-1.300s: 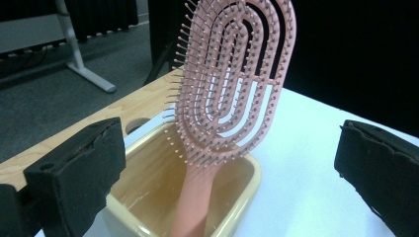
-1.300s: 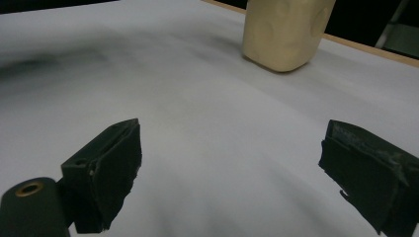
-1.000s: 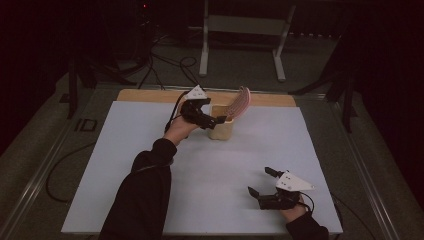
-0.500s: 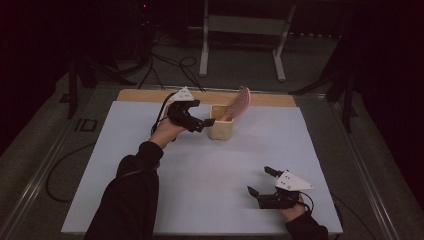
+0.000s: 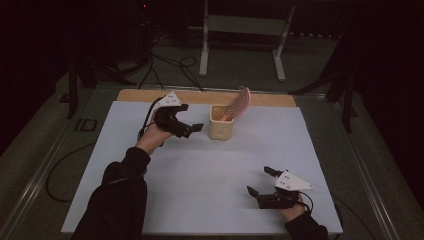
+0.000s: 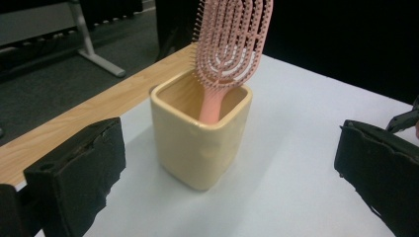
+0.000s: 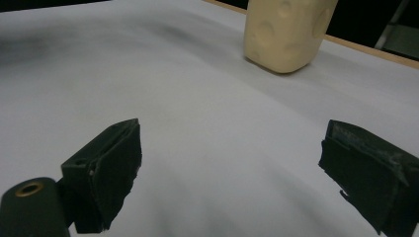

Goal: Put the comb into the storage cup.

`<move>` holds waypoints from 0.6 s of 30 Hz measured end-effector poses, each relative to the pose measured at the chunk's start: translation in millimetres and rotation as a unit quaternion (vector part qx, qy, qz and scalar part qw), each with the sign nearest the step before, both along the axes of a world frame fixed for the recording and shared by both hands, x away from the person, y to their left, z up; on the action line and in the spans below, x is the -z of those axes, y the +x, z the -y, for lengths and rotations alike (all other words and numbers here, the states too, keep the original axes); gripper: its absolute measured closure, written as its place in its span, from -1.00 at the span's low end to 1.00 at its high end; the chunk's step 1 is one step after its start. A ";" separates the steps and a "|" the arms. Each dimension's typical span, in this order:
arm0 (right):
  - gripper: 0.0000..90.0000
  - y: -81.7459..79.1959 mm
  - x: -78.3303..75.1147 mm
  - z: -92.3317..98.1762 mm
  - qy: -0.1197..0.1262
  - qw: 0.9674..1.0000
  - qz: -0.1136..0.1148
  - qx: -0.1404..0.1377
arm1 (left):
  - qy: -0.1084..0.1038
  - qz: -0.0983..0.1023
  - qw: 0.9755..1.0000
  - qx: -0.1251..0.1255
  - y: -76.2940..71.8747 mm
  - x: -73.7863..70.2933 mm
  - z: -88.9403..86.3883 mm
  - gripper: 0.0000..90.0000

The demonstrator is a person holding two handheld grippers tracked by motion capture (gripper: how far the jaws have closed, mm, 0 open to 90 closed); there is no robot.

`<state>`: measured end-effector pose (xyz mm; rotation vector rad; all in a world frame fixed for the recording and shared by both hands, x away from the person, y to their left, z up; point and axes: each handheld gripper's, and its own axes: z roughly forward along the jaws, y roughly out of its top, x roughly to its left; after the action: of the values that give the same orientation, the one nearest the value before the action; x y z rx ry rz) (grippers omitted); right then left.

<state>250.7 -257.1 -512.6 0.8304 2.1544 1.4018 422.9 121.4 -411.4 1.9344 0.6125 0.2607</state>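
Observation:
A cream square cup (image 5: 221,130) stands near the table's far edge, with a pink hairbrush (image 5: 240,102) handle-down in it and leaning right. My left gripper (image 5: 192,118) hovers just left of the cup, open and holding nothing. In the left gripper view the cup (image 6: 200,143) and hairbrush (image 6: 232,44) sit between the spread jaws, apart from both. My right gripper (image 5: 259,181) rests open near the front right of the table, empty. In the right gripper view the cup (image 7: 286,34) is far ahead.
A white sheet (image 5: 200,190) covers the table, with a wooden strip (image 5: 140,95) showing along the far edge. Beyond the table are a metal stand (image 5: 240,30) and cables (image 5: 165,62) on a dark floor.
My left gripper has drawn back to the left, away from the cup, and stays open. The brush and cup have not moved. The right gripper is still.

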 end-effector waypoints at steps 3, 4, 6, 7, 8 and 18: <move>-0.80 0.5 -0.2 -0.2 -0.001 1.000 0.001 -0.001 | 0.008 0.002 1.000 -0.004 -7.9 0.6 -8.5 -1.00; -0.80 0.5 -0.1 -0.3 -0.002 1.000 0.001 -0.001 | 0.006 0.002 1.000 -0.003 -10.0 1.0 -10.7 -1.00; -0.80 0.9 0.0 -0.4 -0.001 1.000 0.001 -0.001 | 0.010 0.003 1.000 -0.005 -13.4 1.5 -15.3 -1.00; -0.80 1.0 -0.1 -0.4 -0.001 1.000 0.002 -0.001 | 0.013 0.002 1.000 -0.005 -14.8 1.6 -17.6 -1.00; -0.80 1.0 -0.2 -0.6 -0.002 1.000 0.002 -0.001 | 0.014 0.005 1.000 -0.009 -17.0 1.8 -19.4 -1.00; -0.80 2.2 -0.6 -2.5 -0.003 1.000 0.004 -0.004 | 0.024 0.012 1.000 -0.006 -42.3 8.2 -38.1 -1.00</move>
<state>252.9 -254.6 -512.0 0.8145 2.1575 1.4000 380.6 159.4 -419.7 1.9705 0.6079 0.3085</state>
